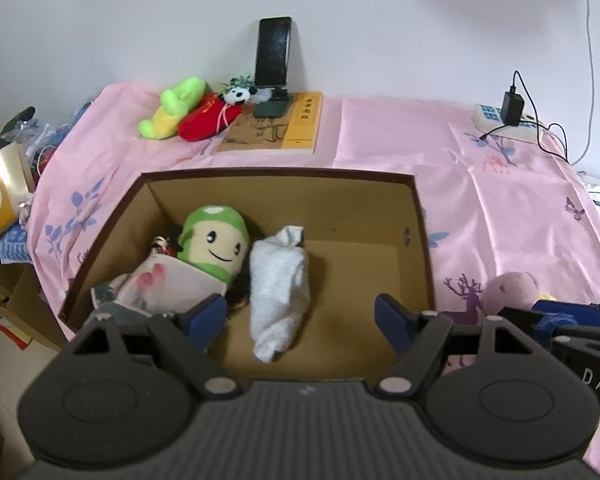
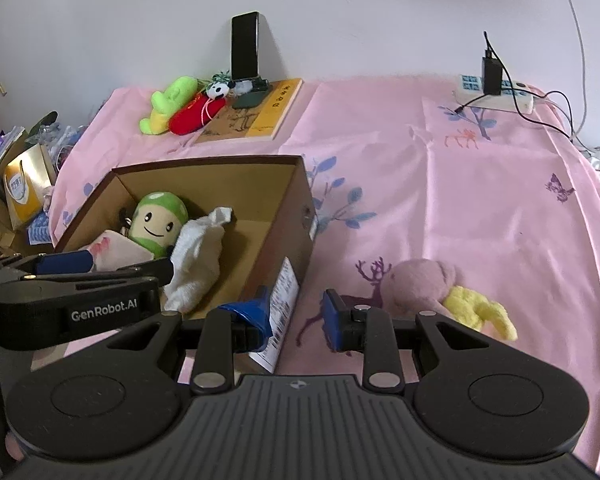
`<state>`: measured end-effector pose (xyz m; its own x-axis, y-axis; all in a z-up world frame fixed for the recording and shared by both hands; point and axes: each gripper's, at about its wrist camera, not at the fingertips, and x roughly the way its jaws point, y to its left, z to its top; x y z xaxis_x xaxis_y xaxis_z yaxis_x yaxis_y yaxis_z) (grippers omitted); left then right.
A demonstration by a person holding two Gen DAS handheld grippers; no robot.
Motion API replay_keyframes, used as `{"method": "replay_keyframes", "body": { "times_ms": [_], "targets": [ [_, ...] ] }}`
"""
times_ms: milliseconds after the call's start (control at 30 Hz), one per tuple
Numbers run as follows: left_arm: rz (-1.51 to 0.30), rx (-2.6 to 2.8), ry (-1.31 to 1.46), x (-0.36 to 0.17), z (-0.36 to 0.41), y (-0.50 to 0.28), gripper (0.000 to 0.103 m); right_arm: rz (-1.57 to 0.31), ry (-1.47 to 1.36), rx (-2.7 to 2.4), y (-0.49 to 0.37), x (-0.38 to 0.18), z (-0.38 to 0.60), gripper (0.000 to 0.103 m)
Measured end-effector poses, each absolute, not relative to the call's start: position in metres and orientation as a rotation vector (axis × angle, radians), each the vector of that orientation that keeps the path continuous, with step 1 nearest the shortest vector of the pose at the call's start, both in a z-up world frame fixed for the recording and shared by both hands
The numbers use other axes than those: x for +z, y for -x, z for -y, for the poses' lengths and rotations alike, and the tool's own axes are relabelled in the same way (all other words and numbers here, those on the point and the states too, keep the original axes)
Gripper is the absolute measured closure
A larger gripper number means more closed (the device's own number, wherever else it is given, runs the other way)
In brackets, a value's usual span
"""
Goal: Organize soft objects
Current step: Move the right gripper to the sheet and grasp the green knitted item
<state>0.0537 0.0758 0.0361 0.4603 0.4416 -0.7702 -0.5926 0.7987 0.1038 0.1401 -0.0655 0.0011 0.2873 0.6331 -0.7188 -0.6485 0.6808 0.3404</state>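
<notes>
A: What's already in the cardboard box (image 1: 418,216)?

B: A green smiling plush (image 1: 214,242), a white towel (image 1: 278,280) and a pale pouch (image 1: 160,286). The left claw (image 1: 300,318) hangs over them, spread wide, holding nothing.

A: And the right claw (image 2: 294,314)?

B: Its jaws stand a little apart with nothing between them, over the pink sheet (image 2: 420,184) just outside the box wall.

A: So what's next, would you say?

B: Probably the pink plush (image 2: 422,284) with the yellow bit (image 2: 478,310). It lies on the sheet, near the right claw and a little beyond it to the right.

A: Any advice?

B: Open wider first, come down over the fat pink body, not the yellow end, and pinch deep so it doesn't slip.
</notes>
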Motion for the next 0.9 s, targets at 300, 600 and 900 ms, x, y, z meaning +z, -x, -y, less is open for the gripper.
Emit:
{"method": "replay_keyframes", "body": {
  "times_ms": [300, 600, 900],
  "targets": [
    [-0.907, 0.595, 0.171, 0.034, -0.046, -0.064, 0.026, -0.999, -0.012, 0.846, -0.148, -0.012, 0.096, 0.092],
    [-0.926, 0.521, 0.152, 0.036, -0.022, -0.066, 0.026, -1.044, -0.044, 0.828, -0.154, -0.025, 0.123, 0.092],
    [-0.981, 0.428, 0.212, 0.024, -0.004, -0.079, 0.026, -1.109, -0.091, 0.761, -0.17, -0.046, 0.148, 0.092]
  ]
}}
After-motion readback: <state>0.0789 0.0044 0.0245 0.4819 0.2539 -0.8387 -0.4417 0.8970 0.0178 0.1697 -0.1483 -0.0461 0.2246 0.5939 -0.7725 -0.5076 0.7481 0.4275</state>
